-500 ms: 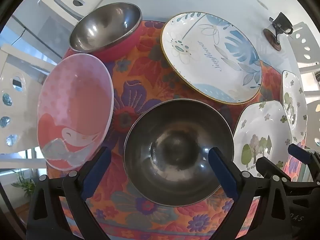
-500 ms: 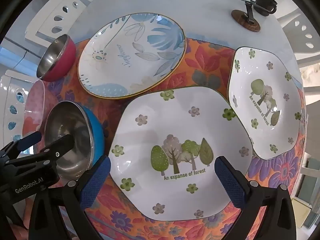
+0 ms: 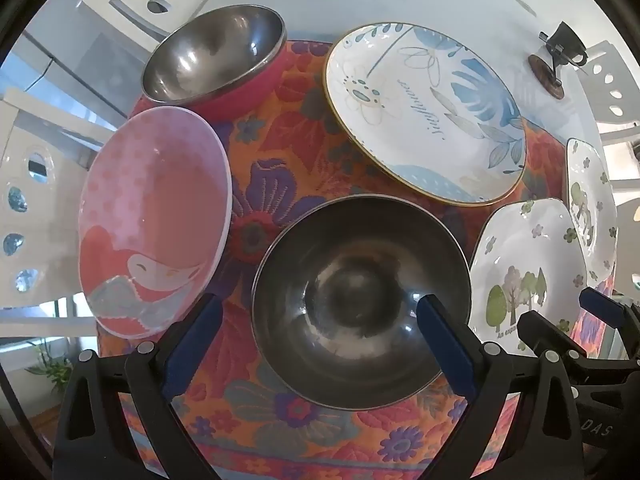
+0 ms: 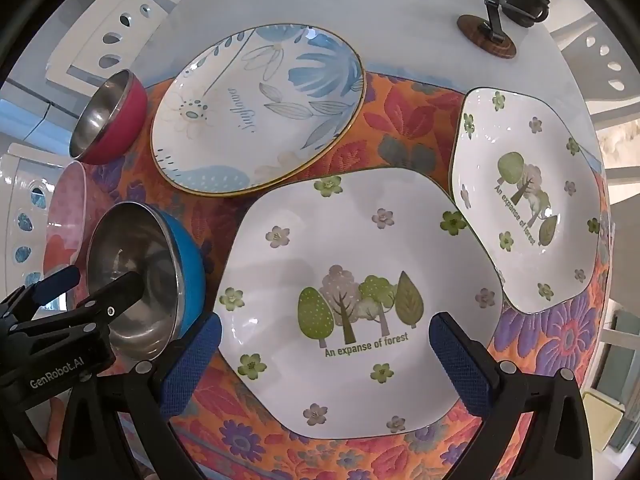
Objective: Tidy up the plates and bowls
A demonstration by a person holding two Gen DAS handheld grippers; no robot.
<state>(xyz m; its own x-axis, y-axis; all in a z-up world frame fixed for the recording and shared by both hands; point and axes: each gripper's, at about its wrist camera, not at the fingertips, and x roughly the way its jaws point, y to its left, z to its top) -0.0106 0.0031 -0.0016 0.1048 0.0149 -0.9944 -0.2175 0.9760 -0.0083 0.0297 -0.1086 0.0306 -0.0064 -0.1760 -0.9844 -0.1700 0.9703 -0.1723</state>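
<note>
Left gripper: jaws spread wide, holding nothing, poised over the blue-sided steel bowl, whose rim sits between the pads. Pink bowl at 9 o'clock of it, red-sided steel bowl at 11 o'clock, round blue-leaf plate at 1 o'clock.

Right gripper: jaws equally wide, empty, over the near forest plate. Second forest plate at 2 o'clock, edges just beside each other. All dishes rest on the floral cloth. Small stand on the white table at 1 o'clock.
</note>
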